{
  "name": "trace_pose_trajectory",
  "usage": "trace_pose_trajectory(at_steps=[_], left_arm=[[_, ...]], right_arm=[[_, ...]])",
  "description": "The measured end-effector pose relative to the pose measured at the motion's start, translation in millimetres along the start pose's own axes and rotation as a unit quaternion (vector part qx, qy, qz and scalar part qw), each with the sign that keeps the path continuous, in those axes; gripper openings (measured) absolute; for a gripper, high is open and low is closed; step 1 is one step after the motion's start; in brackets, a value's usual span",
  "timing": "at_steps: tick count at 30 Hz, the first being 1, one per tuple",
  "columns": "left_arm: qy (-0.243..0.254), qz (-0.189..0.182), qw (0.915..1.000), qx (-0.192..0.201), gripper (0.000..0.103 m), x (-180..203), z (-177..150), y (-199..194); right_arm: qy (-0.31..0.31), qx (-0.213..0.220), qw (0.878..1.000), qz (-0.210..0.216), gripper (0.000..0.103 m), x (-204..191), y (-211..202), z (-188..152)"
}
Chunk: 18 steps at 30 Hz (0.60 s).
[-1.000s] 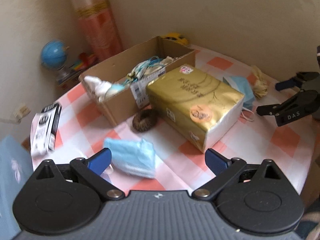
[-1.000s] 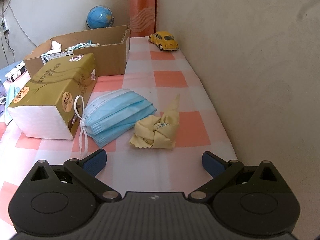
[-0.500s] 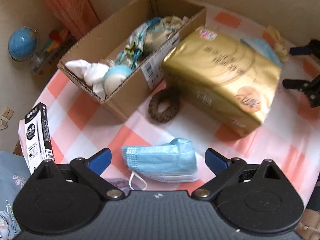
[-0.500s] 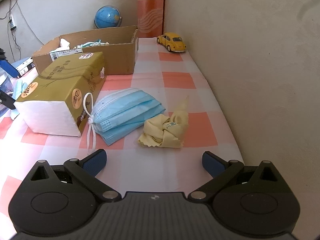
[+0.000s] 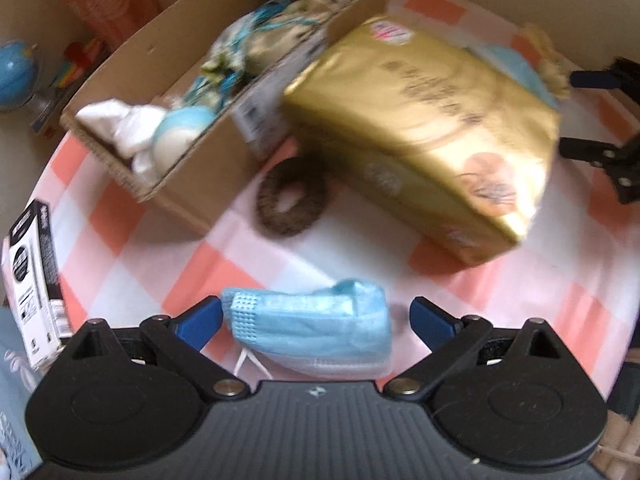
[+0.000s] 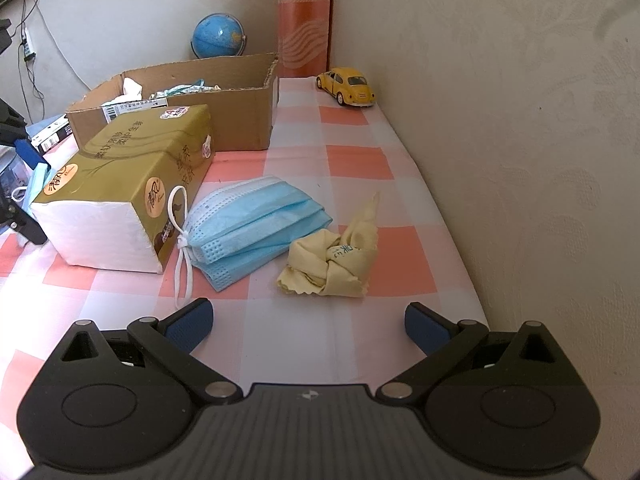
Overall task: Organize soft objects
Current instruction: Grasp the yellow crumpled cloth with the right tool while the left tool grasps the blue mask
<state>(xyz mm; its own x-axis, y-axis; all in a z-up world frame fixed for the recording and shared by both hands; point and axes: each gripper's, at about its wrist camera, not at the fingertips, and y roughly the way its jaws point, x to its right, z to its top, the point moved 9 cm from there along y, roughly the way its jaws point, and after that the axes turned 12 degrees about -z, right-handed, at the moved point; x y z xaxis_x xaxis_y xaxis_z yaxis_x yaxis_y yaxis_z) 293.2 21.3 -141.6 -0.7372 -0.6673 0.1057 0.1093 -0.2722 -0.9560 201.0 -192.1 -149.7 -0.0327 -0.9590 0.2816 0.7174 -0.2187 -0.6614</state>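
In the left wrist view my left gripper [image 5: 316,320] is open, its blue pads on either side of a folded blue face mask [image 5: 308,324] on the checked cloth. Beyond lie a brown scrunchie [image 5: 294,208], a gold tissue pack [image 5: 424,136] and a cardboard box [image 5: 192,168] holding several soft items. In the right wrist view my right gripper [image 6: 306,322] is open and empty, just short of a second blue mask [image 6: 256,228] and a knotted yellow cloth [image 6: 336,256].
A yellow toy car [image 6: 348,88], a globe [image 6: 218,38] and a pink roll [image 6: 306,20] stand at the back by the wall. A black-and-white carton [image 5: 34,280] lies at the table's left edge. The wall runs close along the right side [image 6: 520,160].
My left gripper has moved forward and down over the near blue mask, which now sits between its open fingers. My right gripper has edged slightly closer to the yellow cloth.
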Motion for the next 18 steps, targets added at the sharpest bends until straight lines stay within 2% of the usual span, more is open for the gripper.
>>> trace_pose_trajectory(at_steps=[7, 18], left_arm=[[0.011, 0.024, 0.9994, -0.022, 0.099, -4, -4, 2], [0.005, 0.007, 0.9998, -0.019, 0.095, -7, -4, 10]], right_arm=[[0.000, 0.000, 1.000, 0.001, 0.103, 0, 0, 0], [-0.008, 0.001, 1.000, 0.007, 0.103, 1, 0, 1]])
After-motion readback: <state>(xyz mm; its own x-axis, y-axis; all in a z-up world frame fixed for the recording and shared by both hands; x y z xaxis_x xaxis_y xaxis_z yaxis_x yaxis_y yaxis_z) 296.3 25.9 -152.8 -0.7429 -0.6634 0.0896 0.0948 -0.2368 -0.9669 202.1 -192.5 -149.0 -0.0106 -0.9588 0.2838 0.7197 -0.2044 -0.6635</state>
